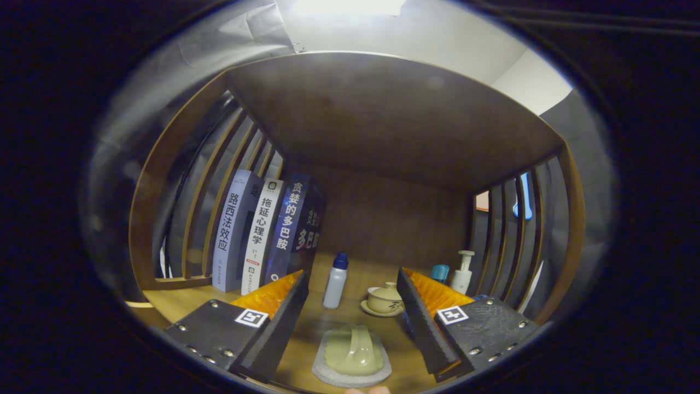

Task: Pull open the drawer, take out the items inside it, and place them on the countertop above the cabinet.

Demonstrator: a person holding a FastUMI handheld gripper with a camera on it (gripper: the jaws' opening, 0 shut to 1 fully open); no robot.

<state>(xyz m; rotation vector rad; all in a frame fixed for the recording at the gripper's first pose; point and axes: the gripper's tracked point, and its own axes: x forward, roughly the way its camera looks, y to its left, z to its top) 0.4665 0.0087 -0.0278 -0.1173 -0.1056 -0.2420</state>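
The jaws stand spread and grasp nothing, over the wooden worktop [180,303]. Between them lies a pale green sponge [353,355]; just beyond stand a small bottle [335,282] and a lidded cup [384,299]. Books [262,232] stand beyond the left jaw.

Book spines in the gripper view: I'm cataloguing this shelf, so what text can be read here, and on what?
"路西法效应": pale blue book, leftmost.
"拖延心理学": white book.
"贪婪的多巴胺": dark blue book.
Black spine beside it: only "多巴" is legible.
Small print at the spines' feet: too small to read.
Square markers on the open gripper, whose fingers flank a pale green object: patterns, no words.
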